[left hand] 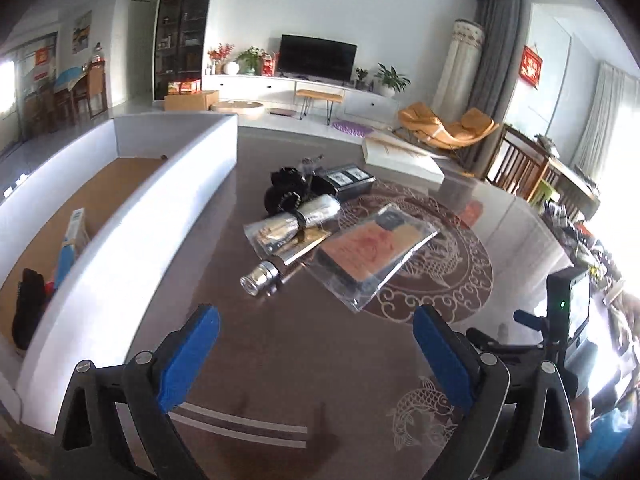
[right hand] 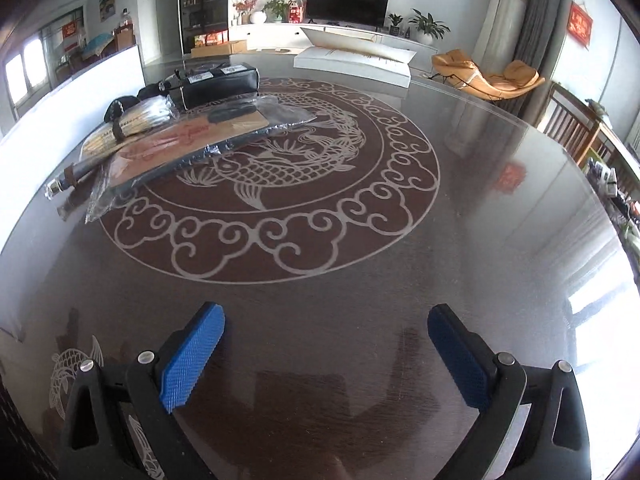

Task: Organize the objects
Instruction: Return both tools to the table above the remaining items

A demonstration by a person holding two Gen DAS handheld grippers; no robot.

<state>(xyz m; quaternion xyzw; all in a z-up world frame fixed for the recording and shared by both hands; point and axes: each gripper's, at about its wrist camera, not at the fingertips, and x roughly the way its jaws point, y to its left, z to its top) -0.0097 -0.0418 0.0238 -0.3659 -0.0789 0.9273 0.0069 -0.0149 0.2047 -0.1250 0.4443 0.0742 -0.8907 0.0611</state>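
A pile of objects lies on the dark round table (left hand: pixel 304 344): a flat item in a clear plastic bag (left hand: pixel 372 248), a silver rolled bundle with a black band (left hand: pixel 296 220), a silver-capped tube (left hand: pixel 264 276), black round items (left hand: pixel 284 192) and a black case (left hand: pixel 344 182). My left gripper (left hand: pixel 316 344) is open and empty, above the table short of the pile. A white box (left hand: pixel 132 216) with a brown floor stands left, holding a blue-white pack (left hand: pixel 72 240) and a black brush (left hand: pixel 28 308). My right gripper (right hand: pixel 326 344) is open and empty, right of the bagged item (right hand: pixel 184 144).
The other gripper's body (left hand: pixel 568 320) shows at the right of the left wrist view. A white box lid (right hand: pixel 352 64) lies at the table's far edge. Wooden chairs (right hand: pixel 572 128) stand at the right. The table carries a fish medallion pattern (right hand: pixel 272 176).
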